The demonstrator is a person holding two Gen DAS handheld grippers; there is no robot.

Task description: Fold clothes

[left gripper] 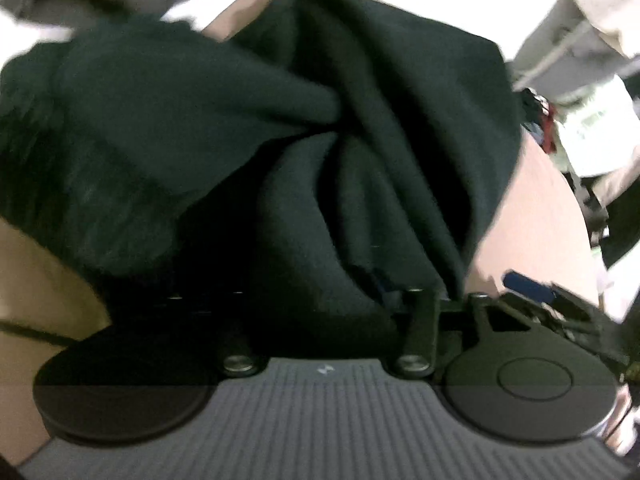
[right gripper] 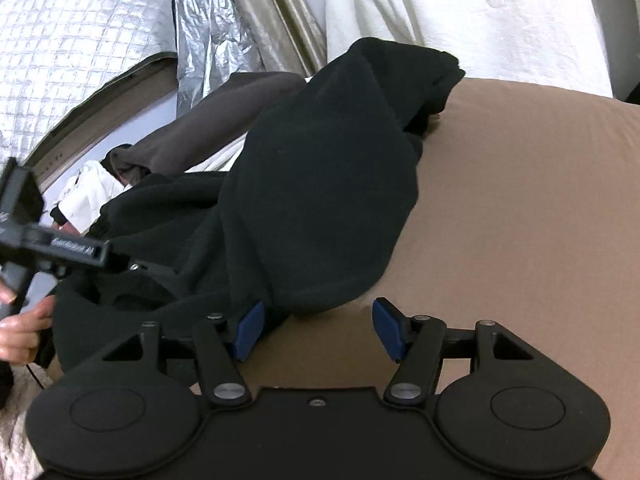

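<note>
A dark fleece garment (left gripper: 280, 128) fills the left wrist view, bunched in thick folds that run together at my left gripper (left gripper: 404, 288). The gripper is shut on that cloth, and only a sliver of blue pad shows under it. In the right wrist view the same garment (right gripper: 320, 184) lies in a heap on the brown sheet (right gripper: 520, 200). My right gripper (right gripper: 320, 328) stands open at the near hem, with the left blue pad (right gripper: 250, 330) touching the cloth edge and the right pad over bare sheet. The left gripper (right gripper: 160, 276), held by a hand (right gripper: 24, 328), reaches into the garment from the left.
A grey-brown garment (right gripper: 224, 112) and a white one (right gripper: 92, 188) lie beyond the dark heap. White bedding (right gripper: 460, 20) and silver quilted foil (right gripper: 80, 32) line the far side. Brown sheet stretches to the right. Cluttered items (left gripper: 580, 128) sit at the right of the left wrist view.
</note>
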